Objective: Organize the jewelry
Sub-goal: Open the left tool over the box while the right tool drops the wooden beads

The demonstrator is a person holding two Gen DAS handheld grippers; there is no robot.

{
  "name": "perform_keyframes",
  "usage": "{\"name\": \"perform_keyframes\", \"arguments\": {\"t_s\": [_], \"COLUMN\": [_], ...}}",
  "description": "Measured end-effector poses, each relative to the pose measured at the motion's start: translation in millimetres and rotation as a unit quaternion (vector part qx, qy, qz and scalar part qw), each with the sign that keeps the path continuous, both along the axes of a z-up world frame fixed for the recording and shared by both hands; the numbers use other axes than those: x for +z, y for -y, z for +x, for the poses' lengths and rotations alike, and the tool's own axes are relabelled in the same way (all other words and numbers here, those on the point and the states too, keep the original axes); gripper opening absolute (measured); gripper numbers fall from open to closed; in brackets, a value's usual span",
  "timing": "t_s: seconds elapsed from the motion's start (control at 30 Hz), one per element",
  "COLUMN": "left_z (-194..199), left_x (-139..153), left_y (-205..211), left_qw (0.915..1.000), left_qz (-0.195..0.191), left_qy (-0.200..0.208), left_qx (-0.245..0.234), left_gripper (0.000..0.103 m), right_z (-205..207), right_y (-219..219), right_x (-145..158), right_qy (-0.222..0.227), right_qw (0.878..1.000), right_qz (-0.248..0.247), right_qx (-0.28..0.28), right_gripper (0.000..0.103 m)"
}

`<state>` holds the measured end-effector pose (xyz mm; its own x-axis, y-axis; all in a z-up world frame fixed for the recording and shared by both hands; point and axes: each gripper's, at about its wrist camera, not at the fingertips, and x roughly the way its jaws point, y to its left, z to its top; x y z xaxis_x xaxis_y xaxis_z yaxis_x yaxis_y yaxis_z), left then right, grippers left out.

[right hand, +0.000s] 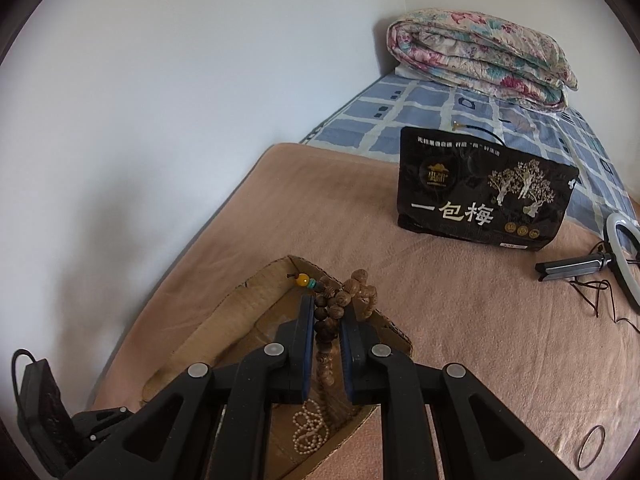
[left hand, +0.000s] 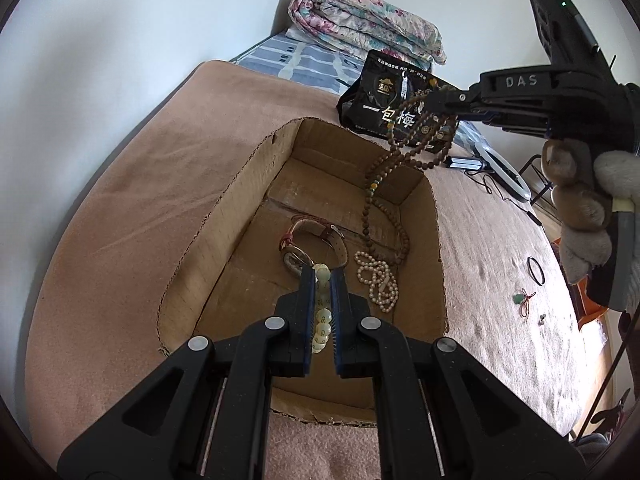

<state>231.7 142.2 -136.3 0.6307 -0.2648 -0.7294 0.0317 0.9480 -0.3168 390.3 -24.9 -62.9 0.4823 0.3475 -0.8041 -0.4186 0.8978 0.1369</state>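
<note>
Your right gripper is clamped on the wooden bead necklace, which hangs from the upper right of the left wrist view into the cardboard box. It is a limp, light strand that will swing and pool, so grip a bunch of beads, not a single one. Your left gripper pinches the pale bead bracelet at lower centre, over the box; smooth round beads may slip. The box sits on a soft tan blanket on a bed against a white wall.
</note>
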Motion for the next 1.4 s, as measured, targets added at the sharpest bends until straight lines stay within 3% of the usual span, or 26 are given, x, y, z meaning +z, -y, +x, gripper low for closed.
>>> {"name": "perform_keyframes", "arguments": {"t_s": [0.33,0.43,0.5,0.53,0.57,0.67,1.23,1.3,1.4], "left_z": [-0.8,-1.5,-3.2,-4.5,-5.1,-7.8,-31.9,-36.8,-44.9], "left_x": [0.6,1.3,2.2,3.2,4.5,9.0,44.8,50.4,60.0], "left_y": [8.7,10.2,11.2,11.3,11.7,13.1,33.9,38.3,46.0], "left_qw": [0.9997,0.9995,0.9993,0.9992,0.9991,0.9988,0.9962,0.9957,0.9941], "left_qz": [0.024,0.032,0.036,0.037,0.038,0.043,0.068,0.071,0.077], "left_qy": [0.007,0.008,0.009,0.012,0.015,0.021,0.053,0.059,0.076], "left_qx": [-0.004,-0.002,-0.001,0.001,0.002,0.004,0.003,0.001,0.0], "left_gripper": [0.005,0.006,0.021,0.034,0.039,0.039,0.039,0.043,0.061], "right_z": [2.2,0.1,-1.9,-3.0,-3.2,-6.5,-40.7,-47.1,-57.6], "right_y": [8.0,8.1,8.1,8.2,8.2,10.2,36.8,42.6,51.6], "right_x": [-32.6,-34.4,-34.3,-33.8,-33.2,-31.0,3.6,8.9,16.7], "right_qy": [-0.015,-0.015,-0.011,-0.009,-0.009,-0.004,0.032,0.039,0.053], "right_qw": [0.999,0.999,0.999,0.999,0.999,0.999,0.999,0.998,0.997], "right_qz": [-0.03,-0.029,-0.032,-0.034,-0.034,-0.033,-0.028,-0.03,-0.036], "right_qx": [-0.007,-0.005,-0.006,-0.007,-0.007,-0.01,-0.022,-0.025,-0.032], "right_gripper": [0.012,0.024,0.032,0.035,0.043,0.058,0.087,0.09,0.092]}}
